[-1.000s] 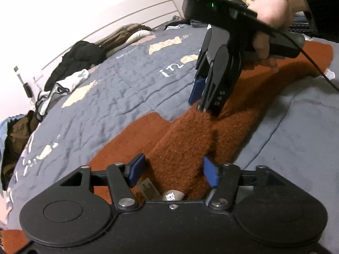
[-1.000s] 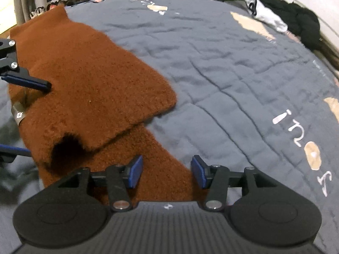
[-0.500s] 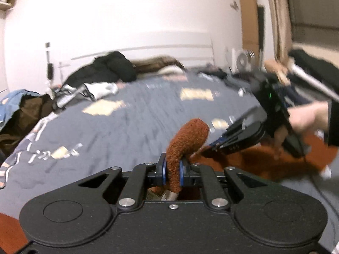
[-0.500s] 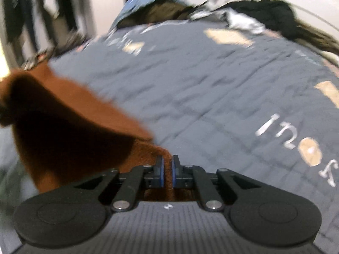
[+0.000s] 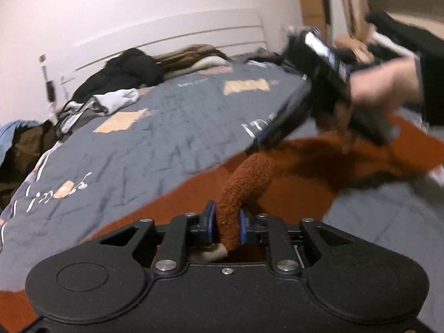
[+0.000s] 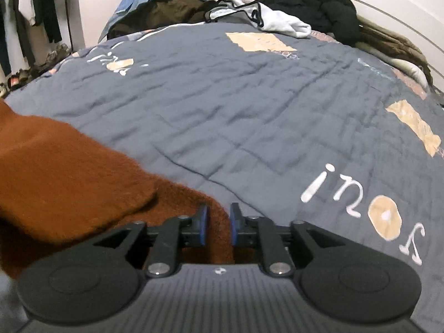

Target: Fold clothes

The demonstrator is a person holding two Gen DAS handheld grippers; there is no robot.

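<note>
Bed (image 6: 249,116): grey quilted cover with tan patches and white lettering, same as before. Pile of dark and white clothes (image 6: 291,16) sits at the headboard end, untouched.

Rust sweater (image 5: 319,166): a second ago it lay flat on the bed with one part already folded over. Now its near edge is lifted clear of the cover in both wrist views, while the far part still lies on the bed. Judgement: the pickup is done and the fold-over carry is under way; next is to bring the lifted edge across the part still lying and lay it down.

Look of the sweater: thick, fuzzy knit, heavy drape. It bunches into a fat roll where it is pinched, so it should hold a fold but will likely not crease sharply. A pale label shows just below the left pinch.

Left claw (image 5: 225,223): was spread a second ago, now pressed onto a rolled hump of sweater, blue pads on both sides of it.

Right claw (image 6: 217,223): also spread a second ago, now pinching a sweater edge, with a loose flap hanging to its left. In the left wrist view it is motion-blurred, so it is moving fast.
</note>
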